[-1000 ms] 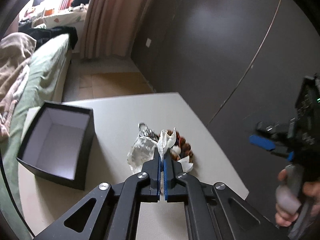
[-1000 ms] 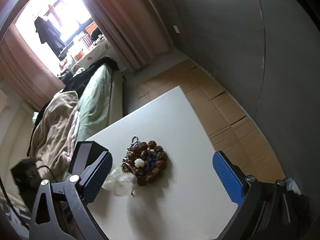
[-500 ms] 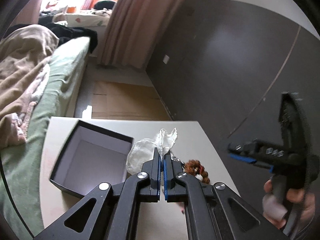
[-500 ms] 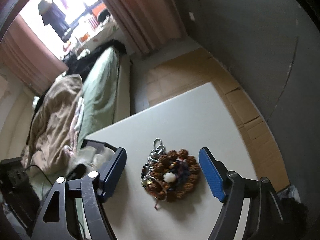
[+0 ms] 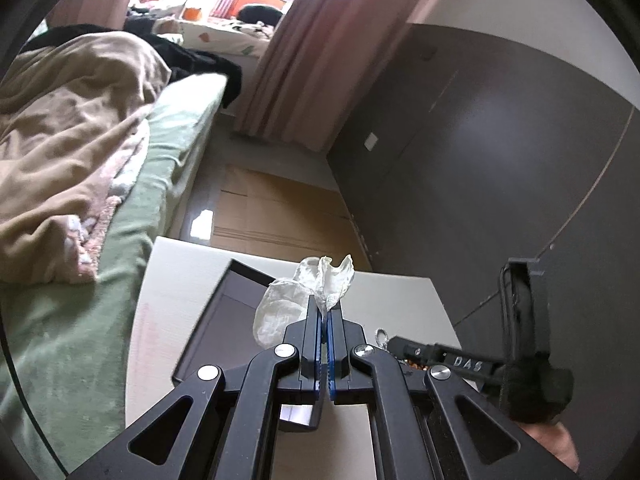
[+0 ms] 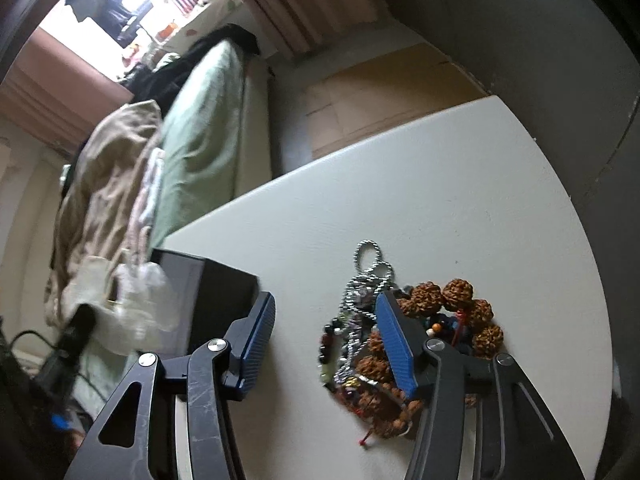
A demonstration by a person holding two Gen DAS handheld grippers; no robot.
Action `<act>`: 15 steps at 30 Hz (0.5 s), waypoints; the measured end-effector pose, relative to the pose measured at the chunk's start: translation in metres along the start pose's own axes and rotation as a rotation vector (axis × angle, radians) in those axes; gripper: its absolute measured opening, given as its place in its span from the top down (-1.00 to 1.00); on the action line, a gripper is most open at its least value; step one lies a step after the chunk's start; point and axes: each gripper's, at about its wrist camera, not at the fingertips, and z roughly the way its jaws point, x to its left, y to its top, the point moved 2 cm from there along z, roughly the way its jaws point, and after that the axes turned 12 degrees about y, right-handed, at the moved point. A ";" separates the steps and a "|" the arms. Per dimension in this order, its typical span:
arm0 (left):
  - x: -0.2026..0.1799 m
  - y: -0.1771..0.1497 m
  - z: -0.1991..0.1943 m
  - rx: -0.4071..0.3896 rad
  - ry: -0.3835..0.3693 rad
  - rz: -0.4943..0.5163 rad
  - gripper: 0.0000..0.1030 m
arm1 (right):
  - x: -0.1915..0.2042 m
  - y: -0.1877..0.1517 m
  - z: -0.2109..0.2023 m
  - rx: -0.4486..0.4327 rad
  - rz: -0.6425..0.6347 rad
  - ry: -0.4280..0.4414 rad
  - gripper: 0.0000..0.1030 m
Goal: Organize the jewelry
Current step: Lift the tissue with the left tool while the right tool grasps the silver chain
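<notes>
— How much room is there around the box (image 5: 224, 320)?

— It stands on the white table (image 6: 460, 184), near the table's bed-side edge, with the bed (image 5: 96, 280) just past that edge. On the other side of the box lies a bare strip of tabletop, then the jewelry (image 6: 400, 340), a heap of brown beads with a silver chain. Past the heap, away from the box, the table runs bare out to its rounded edge and the dark wall (image 5: 500, 160). Cardboard (image 5: 280, 212) lies flat on the floor beyond the table's far edge.

— And the hands?

— The left gripper (image 5: 324, 312) points downward, its tips above the box's open top. The right gripper (image 6: 332, 332) tilts more steeply toward the table beside the box. Part of the hand (image 5: 556, 444) that carries it shows at the bottom of the left view.

— What are the claws doing?

— The left one is clenched on a clear bag (image 5: 304, 296). The crumpled top of the bag sticks up past the pads, and the rest bulges to one side, over the box. The right one is about half open, and its jaws are closing. One finger (image 6: 260, 328) is next to the box's dark wall, the other sits over the heap at its chain side. Between them I see mostly bare tabletop and the near fringe of the heap. The pads press on nothing that I can see.
</notes>
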 end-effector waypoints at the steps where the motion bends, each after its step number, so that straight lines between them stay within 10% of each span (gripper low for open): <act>1: 0.002 0.001 -0.001 -0.002 0.001 -0.005 0.98 | 0.000 0.000 0.001 0.001 -0.003 -0.006 -0.03; 15: 0.017 0.008 -0.011 -0.017 0.019 -0.041 0.98 | 0.009 -0.001 0.040 0.071 -0.136 -0.220 0.50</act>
